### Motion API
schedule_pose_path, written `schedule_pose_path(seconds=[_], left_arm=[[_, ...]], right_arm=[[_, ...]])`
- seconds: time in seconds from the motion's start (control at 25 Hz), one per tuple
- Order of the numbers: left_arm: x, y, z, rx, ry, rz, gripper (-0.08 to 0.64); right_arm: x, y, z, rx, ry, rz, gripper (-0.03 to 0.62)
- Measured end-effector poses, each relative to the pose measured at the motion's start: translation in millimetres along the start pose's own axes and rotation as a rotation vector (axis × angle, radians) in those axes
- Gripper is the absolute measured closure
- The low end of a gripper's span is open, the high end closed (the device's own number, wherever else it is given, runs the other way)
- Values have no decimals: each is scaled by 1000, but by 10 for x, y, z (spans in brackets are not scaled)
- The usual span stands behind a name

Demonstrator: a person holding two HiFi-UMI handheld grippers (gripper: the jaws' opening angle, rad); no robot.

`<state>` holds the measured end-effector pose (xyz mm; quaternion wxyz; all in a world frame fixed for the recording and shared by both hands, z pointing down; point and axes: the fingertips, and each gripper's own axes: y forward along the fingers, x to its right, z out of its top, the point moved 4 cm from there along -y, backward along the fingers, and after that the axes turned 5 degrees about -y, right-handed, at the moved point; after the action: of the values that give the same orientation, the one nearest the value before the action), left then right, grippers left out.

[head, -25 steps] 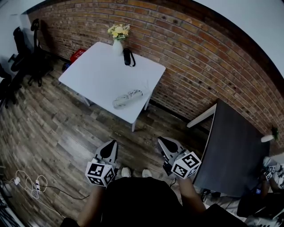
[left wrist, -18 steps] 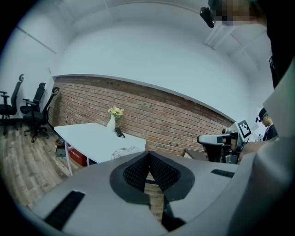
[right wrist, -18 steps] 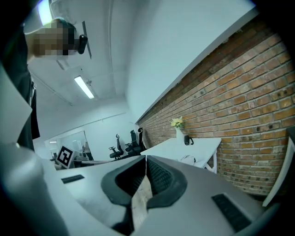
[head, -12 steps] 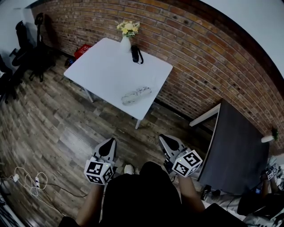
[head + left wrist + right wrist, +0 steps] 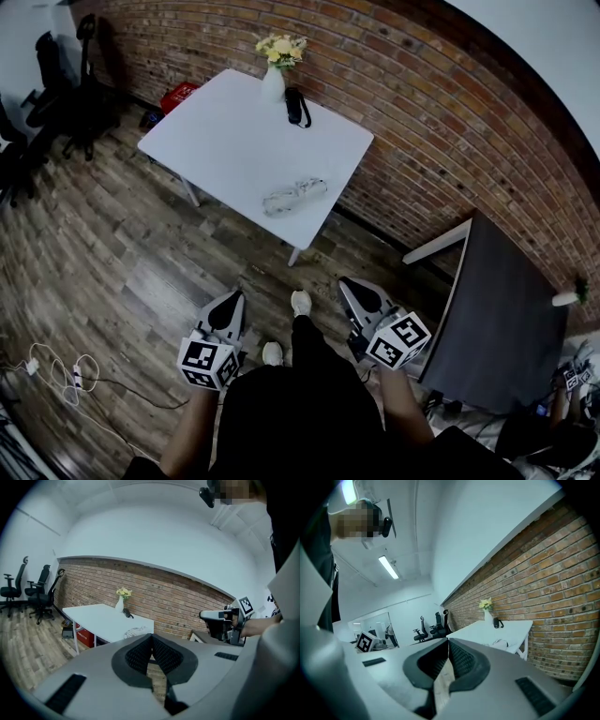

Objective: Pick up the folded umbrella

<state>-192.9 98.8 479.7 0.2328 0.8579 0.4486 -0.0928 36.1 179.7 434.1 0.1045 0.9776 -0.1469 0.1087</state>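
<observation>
On the white table (image 5: 234,141) near its front right edge lies a pale, patterned long bundle (image 5: 294,196) that looks like the folded umbrella. It also shows small in the left gripper view as the bundle (image 5: 136,631) and in the right gripper view as the bundle (image 5: 500,643). A small black item with a strap loop (image 5: 295,105) lies by the vase of yellow flowers (image 5: 275,75). My left gripper (image 5: 228,307) and right gripper (image 5: 352,289) hover over the wooden floor, well short of the table. Both are shut and empty, the pads meeting in the left gripper (image 5: 151,638) and the right gripper (image 5: 448,641).
A brick wall (image 5: 450,122) runs behind the table. A dark table (image 5: 506,328) stands at the right, close to my right gripper. Black office chairs (image 5: 56,84) stand far left, a red box (image 5: 180,92) beyond the white table, and cables (image 5: 56,375) lie on the floor at lower left.
The person has stepped toward the white table, one foot now forward between the grippers. Both grippers travelled along with the person and stay shut.
</observation>
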Motion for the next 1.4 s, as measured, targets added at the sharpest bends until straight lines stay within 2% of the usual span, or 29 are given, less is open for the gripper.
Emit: schedule_pose_path(seconds=[0.08,0.2,0.52,0.76,1.04,1.4], left_arm=[[-15,59,-14,-21,-4,1,546],[-68,234,94,-7,14,23,546],[-180,792,531,32,20,38,546],[-281,1093,740,32,0,82,546],[-309,1506,803,-3,-3,132,546],[-387,2053,991,13,-5,209,546]], right_arm=[[70,63,-13,7,24,8,569],[240,204,10,11,39,24,569],[772,720,191,-17,-2,87,569],[1055,1078,309,-43,-25,145,571],[1428,1375,214,-115,-43,202,571],[1886,1699,147,-185,-76,294,571]])
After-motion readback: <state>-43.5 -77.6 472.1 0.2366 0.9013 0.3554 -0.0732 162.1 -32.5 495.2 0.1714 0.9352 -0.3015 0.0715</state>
